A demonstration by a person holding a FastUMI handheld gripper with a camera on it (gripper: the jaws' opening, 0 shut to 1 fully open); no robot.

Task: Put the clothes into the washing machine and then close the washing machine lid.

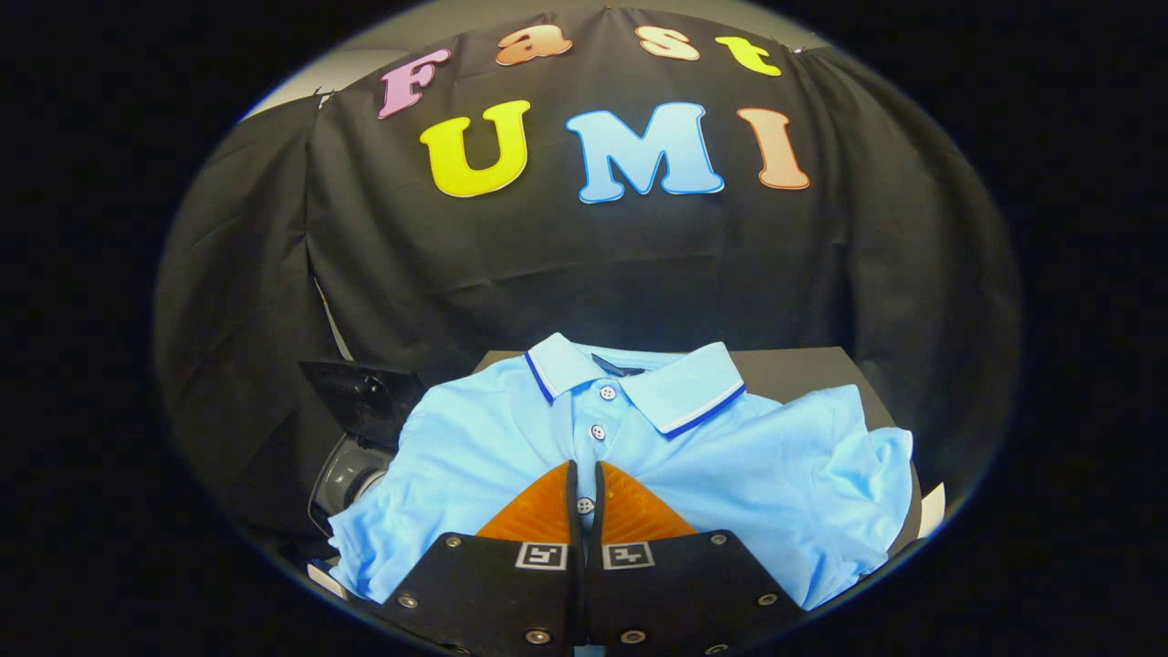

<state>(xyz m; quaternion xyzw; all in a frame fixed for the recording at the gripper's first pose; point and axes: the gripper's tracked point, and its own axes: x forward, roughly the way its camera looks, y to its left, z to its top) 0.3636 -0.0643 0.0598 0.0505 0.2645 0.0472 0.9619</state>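
In the gripper view, the tongs (585, 467) are drawn nearly together, with only a narrow slit between the two fingers (538, 516). They sit over the button placket of a light blue polo shirt (776, 474), and one button shows in the slit between them. Whether the fingers actually pinch the cloth or merely rest on it cannot be told.

The shirt lies spread out under and ahead of the tongs, front side up. Its collar (680, 388), trimmed with a dark blue and white stripe, is just beyond the fingertips, and two more buttons run from the tips up to it. Sleeves fall away to both sides of the tongs.

The shirt rests on a dark table (812, 365), whose bare surface shows beyond the collar to the right. To the left of the tongs, partly covered by the shirt's sleeve, is the washing machine (342, 474), a grey rounded body with its dark glossy lid (365, 392) raised.
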